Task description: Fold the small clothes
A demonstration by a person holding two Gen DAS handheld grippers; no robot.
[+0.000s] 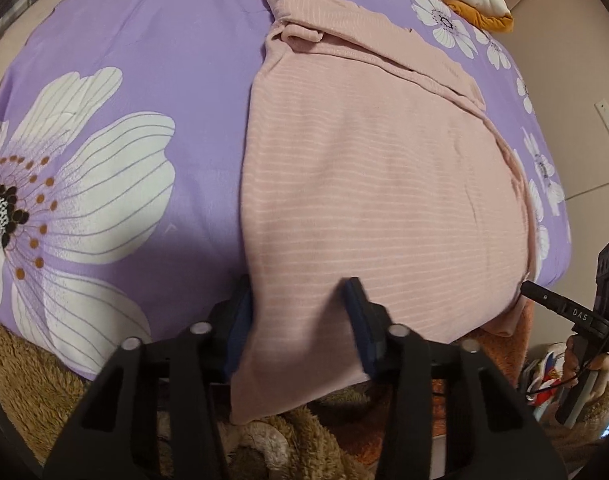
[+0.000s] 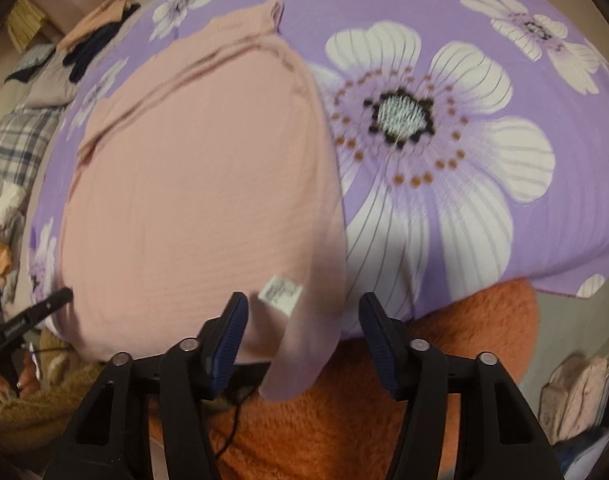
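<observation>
Garment point(image 1: 376, 184) flat on bedspread point(image 1: 124, 80)

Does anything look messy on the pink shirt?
Mostly neat. The pink shirt lies flat on the flowery blanket, but its near corner droops off the edge, and a white tag shows there. At the far end, a small flap is curled over.

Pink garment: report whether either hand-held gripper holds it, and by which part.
Nothing is clamped yet. Near corners of the pink garment lie between open jaws: left hand-held gripper at one, right hand-held gripper at the other, beside the white label.
</observation>
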